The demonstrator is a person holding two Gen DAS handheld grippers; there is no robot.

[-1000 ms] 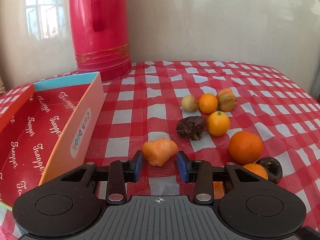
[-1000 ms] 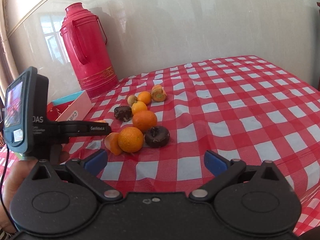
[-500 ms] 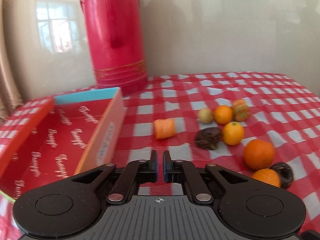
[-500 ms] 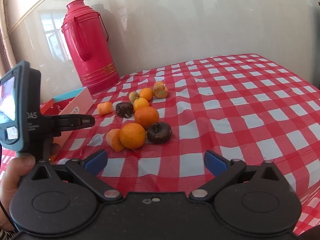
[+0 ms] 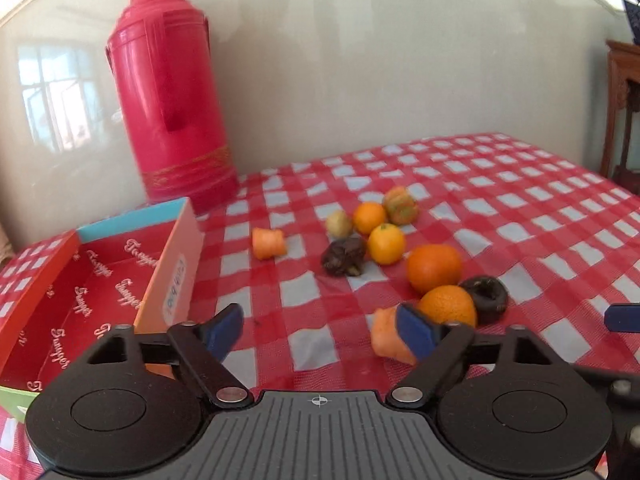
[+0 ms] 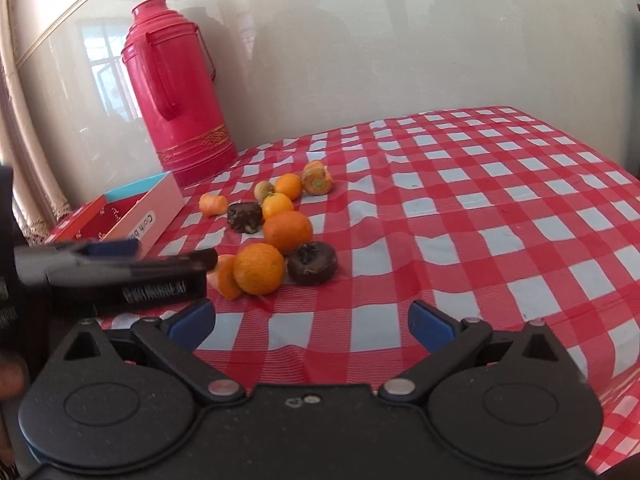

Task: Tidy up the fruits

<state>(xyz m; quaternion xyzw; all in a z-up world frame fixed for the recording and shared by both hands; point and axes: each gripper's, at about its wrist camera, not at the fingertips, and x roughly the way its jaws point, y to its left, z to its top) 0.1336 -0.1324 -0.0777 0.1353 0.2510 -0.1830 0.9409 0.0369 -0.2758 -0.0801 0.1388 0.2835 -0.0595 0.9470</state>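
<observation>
Several fruits lie in a cluster on the red checked tablecloth (image 5: 520, 208): oranges (image 5: 434, 267), a dark round fruit (image 5: 485, 293), a dark lump (image 5: 344, 256) and an orange piece (image 5: 269, 243) lying apart to the left. My left gripper (image 5: 320, 332) is open and empty, its right finger in front of another orange piece (image 5: 383, 337). My right gripper (image 6: 312, 326) is open and empty, low over the cloth in front of the cluster (image 6: 259, 268). The left gripper's body (image 6: 120, 276) shows at the left of the right wrist view.
An open red box (image 5: 176, 264) with a blue end wall stands at the left. A tall red thermos (image 5: 176, 96) stands behind it against the wall. The table's right edge drops off by a wooden cabinet (image 5: 624, 112).
My left gripper shut without holding the orange piece, drew back and is now open again nearer the front orange piece. The orange piece it missed lies farther away. The right gripper has barely moved.
</observation>
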